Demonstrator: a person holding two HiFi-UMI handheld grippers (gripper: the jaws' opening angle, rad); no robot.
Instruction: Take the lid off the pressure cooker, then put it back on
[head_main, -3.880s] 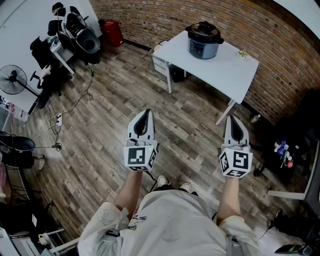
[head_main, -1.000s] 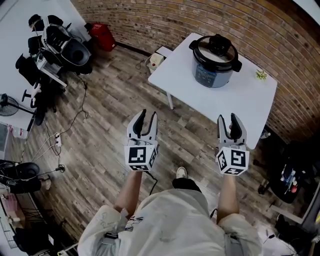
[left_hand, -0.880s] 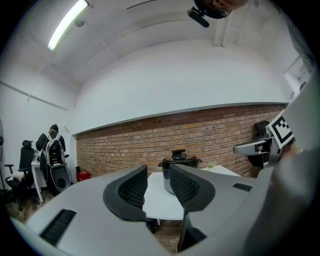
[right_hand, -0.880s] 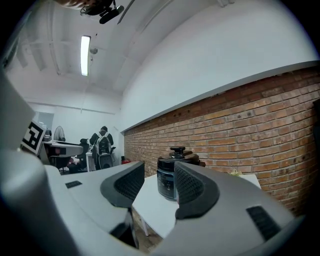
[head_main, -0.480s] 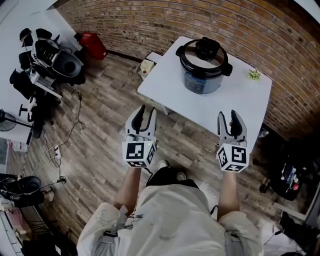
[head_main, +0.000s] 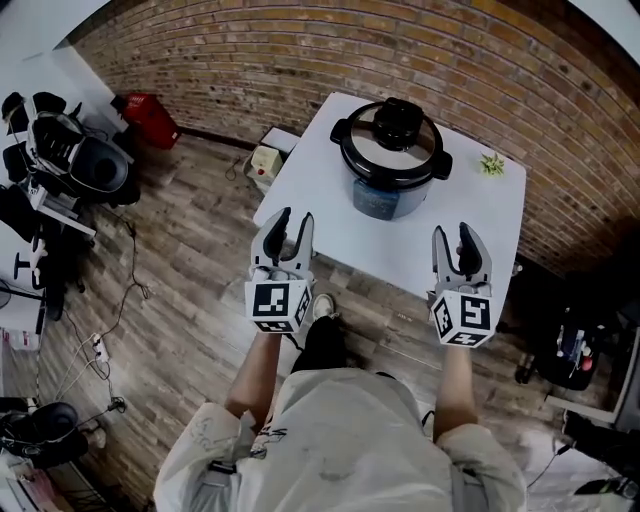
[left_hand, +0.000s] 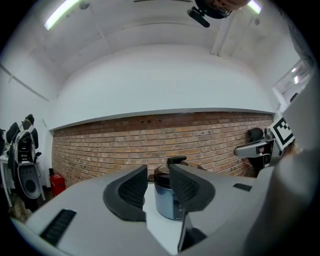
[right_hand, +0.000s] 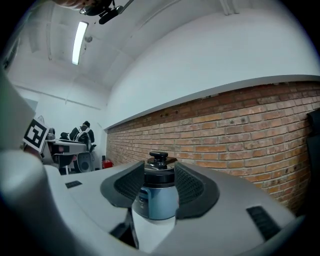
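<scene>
The pressure cooker (head_main: 385, 185) stands on a white table (head_main: 300, 190) against the brick wall. Its dark lid (head_main: 392, 148), with a black knob, sits on the pot. My left gripper (head_main: 292, 222) hangs open over the table's near left edge, short of the cooker. Over the near right edge, my right gripper (head_main: 457, 240) is also open and empty. In the left gripper view the cooker (left_hand: 162, 200) shows far off through the gap of the left gripper (left_hand: 157, 187). The right gripper (right_hand: 159, 189) likewise frames the distant cooker (right_hand: 157, 202) and its lid (right_hand: 159, 175).
A small green plant (head_main: 491, 165) lies on the table's far right corner. A beige box (head_main: 264, 160) sits on the wood floor by the table's left side. A red case (head_main: 150, 118) and black chairs (head_main: 70, 160) stand at the left, and dark gear (head_main: 570, 350) at the right.
The table and cooker have come closer and lower in the head view. Both grippers, earlier over the floor, now reach the table's near edge. Their jaws look unchanged.
</scene>
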